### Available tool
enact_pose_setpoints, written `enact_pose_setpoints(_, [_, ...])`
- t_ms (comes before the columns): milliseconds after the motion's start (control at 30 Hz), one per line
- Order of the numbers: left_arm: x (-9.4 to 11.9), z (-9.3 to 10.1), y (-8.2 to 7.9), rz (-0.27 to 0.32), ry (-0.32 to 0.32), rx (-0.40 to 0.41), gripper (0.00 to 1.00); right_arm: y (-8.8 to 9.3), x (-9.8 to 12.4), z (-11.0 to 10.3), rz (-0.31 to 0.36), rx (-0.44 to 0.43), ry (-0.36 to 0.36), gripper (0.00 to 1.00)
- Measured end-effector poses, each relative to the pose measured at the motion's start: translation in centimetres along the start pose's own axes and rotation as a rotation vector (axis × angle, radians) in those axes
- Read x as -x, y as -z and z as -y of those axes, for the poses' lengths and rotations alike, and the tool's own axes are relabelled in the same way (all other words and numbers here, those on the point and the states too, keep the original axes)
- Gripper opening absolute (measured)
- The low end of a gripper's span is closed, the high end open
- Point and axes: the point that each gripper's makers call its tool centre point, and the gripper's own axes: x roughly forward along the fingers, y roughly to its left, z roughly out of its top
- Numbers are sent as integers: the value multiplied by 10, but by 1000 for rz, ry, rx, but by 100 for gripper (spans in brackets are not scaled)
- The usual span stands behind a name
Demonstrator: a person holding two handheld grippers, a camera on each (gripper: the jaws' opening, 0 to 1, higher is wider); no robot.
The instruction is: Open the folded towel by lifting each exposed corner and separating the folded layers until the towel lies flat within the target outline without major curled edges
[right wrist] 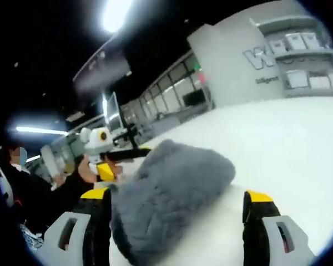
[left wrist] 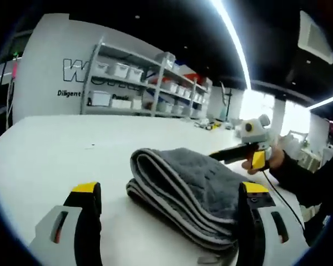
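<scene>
Left gripper view: folded grey terry towel (left wrist: 191, 188) on white counter (left wrist: 61, 160); left hand-held gripper (left wrist: 169, 194) and right hand-held gripper (right wrist: 177, 197) both spread wide, empty.

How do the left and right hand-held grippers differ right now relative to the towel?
The left hand-held gripper faces the folded edges of the grey towel, where pale-trimmed layers stack; the right hand-held gripper faces a rounded, fluffy side. The left one's jaws stand wide with the towel lying mostly between them; the right one's left jaw sits right against the towel. Both are open, have yellow-tipped jaws and hover low over the white table.
</scene>
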Motion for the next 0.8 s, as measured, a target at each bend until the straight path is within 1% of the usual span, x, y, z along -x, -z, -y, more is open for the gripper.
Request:
enact_pose_setpoints(33, [0, 1, -1, 3, 1, -10, 100, -1, 0, 0, 2, 4, 4, 100])
enact_pose_setpoints(100, [1, 0, -5, 19, -12, -39, 100, -4, 2, 4, 10, 40, 35, 100])
enact_pose_setpoints(167, [3, -3, -9, 36, -32, -72, 100, -7, 4, 10, 19, 75, 71, 100])
enact_pose_setpoints(233, [4, -4, -11, 45, -44, -82, 100, -12, 6, 18, 33, 115, 121, 100])
enact_pose_setpoints(267, [6, -12, -18, 73, -83, -107, 100, -14, 7, 23, 36, 144, 149, 100])
enact_pose_setpoints(300, [8, -17, -22, 90, -108, -130, 100, -17, 9, 24, 47, 163, 166, 100])
enact_pose_setpoints(333, [11, -20, -27, 109, -125, -147, 100, -20, 10, 22, 58, 156, 158, 100])
enact_pose_setpoints(367, [12, -21, -30, 124, -136, -152, 100, -25, 12, 21, 85, 147, 153, 100])
enact_pose_setpoints(400, [16, -24, -36, 152, -153, -156, 100, -29, 13, 20, 100, 148, 154, 100])
enact_pose_setpoints(433, [18, -25, -38, 161, -157, -154, 100, -31, 14, 21, 107, 153, 159, 100])
enact_pose_setpoints(467, [19, -26, -40, 170, -161, -149, 100, -34, 16, 23, 114, 179, 180, 100])
enact_pose_setpoints(533, [21, -28, -41, 174, -163, -144, 100, -34, 19, 25, 108, 213, 203, 100])
enact_pose_setpoints(800, [24, -33, -40, 163, -195, -149, 100, -41, 24, 29, 124, 251, 224, 100])
